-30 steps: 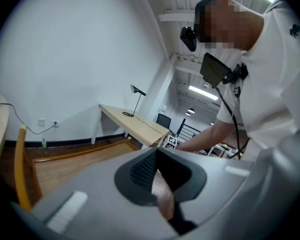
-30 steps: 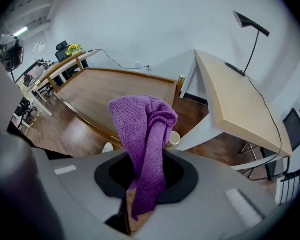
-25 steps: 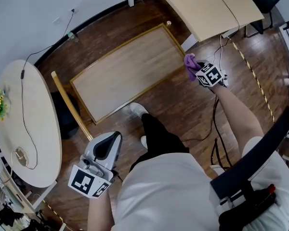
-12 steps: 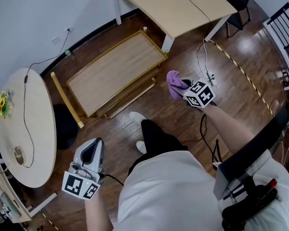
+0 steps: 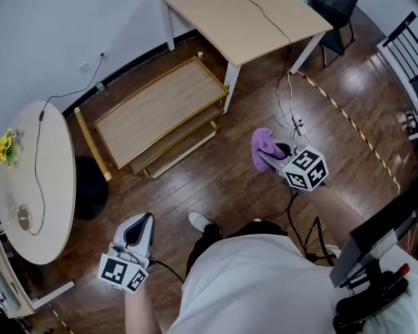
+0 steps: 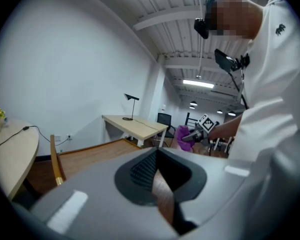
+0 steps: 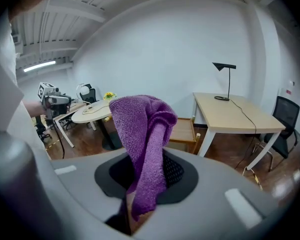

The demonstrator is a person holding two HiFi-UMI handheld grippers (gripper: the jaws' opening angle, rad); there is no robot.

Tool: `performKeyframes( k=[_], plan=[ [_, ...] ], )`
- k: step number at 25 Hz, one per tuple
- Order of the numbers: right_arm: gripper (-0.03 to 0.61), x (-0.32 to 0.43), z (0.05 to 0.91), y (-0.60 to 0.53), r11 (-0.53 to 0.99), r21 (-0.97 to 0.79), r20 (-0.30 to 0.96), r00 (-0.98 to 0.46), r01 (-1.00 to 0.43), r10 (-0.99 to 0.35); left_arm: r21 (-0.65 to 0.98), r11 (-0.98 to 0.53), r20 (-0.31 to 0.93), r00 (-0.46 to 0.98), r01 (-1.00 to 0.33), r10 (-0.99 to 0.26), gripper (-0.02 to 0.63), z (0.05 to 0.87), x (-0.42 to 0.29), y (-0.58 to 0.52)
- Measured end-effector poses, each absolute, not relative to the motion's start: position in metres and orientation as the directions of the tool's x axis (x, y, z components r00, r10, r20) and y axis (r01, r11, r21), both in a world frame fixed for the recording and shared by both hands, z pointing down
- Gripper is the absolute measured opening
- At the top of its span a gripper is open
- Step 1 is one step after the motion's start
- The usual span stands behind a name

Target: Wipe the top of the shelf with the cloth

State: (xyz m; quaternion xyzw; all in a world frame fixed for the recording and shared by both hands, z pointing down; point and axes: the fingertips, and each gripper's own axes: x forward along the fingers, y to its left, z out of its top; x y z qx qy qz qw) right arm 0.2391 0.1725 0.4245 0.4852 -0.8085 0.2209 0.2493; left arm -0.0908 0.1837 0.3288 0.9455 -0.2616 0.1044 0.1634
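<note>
Between the pinching jaws of the right hand-held gripper (image 5: 268, 160), well apart from the shelf (image 5: 157, 106) ahead, the cloth (image 5: 265, 145) flops loosely and may slip out once dragged; the left hand-held gripper (image 5: 141, 223) is closed and empty.

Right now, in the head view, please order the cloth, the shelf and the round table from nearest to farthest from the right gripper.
1. Cloth: clamped in the right gripper.
2. Shelf: up and to the left.
3. Round table: far left edge.
</note>
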Motion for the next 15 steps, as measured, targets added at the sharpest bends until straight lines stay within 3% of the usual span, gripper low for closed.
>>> performKeyframes(
  k=[15],
  plan=[
    [0.080, 0.372, 0.392, 0.361, 0.440, -0.128, 0.490, -0.442, -0.889, -0.752, 0.251, -0.814, 0.225, 0.849, -0.524, -0.477, 0.018, 0.309, 0.086, 0.339]
  ],
)
